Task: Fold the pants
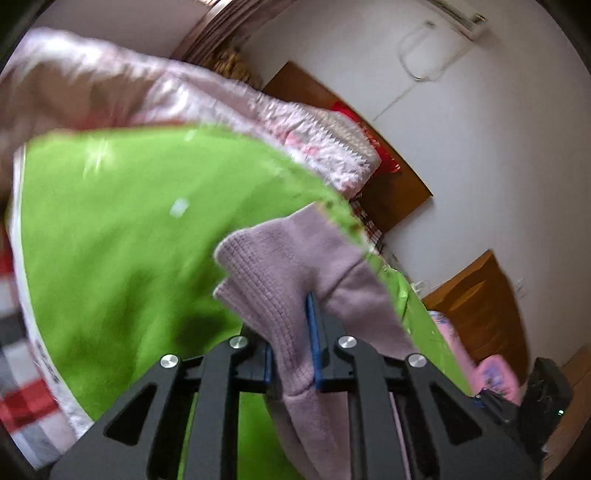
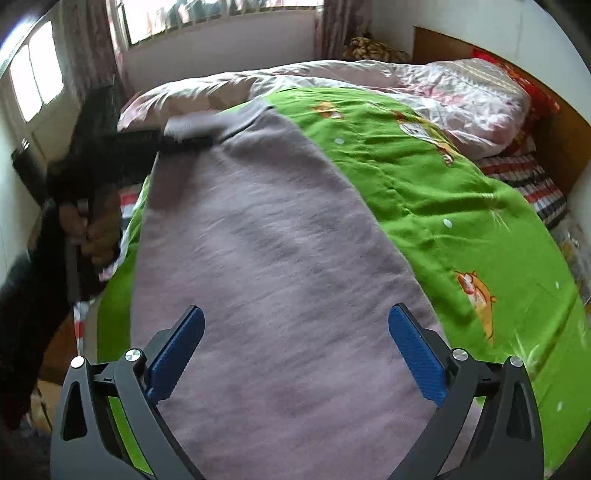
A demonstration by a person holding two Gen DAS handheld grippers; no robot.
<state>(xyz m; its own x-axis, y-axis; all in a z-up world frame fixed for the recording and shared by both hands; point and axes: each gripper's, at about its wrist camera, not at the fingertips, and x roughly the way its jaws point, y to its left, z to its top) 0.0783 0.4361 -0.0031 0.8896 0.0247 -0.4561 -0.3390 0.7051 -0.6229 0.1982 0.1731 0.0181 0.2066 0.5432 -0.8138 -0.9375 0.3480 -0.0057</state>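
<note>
The mauve knit pants [image 2: 273, 258] lie stretched lengthwise over a green blanket [image 2: 443, 206] on the bed. My left gripper [image 1: 293, 339] is shut on the ribbed cuff of the pants [image 1: 273, 273] and holds it lifted; the cloth bunches between its blue pads [image 1: 312, 332]. In the right wrist view the left gripper [image 2: 184, 142] shows at the far end of the pants, gripping the cuff. My right gripper [image 2: 295, 350] is open wide, just above the near end of the pants, with the cloth under and between its blue pads [image 2: 177, 350].
A pink quilt [image 2: 461, 92] is bunched at the head of the bed by a wooden headboard [image 2: 565, 140]. A window [image 2: 221, 14] and wall lie beyond. The person's hand [image 2: 96, 229] holds the left tool at the left. A wooden cabinet [image 1: 480, 306] stands by the wall.
</note>
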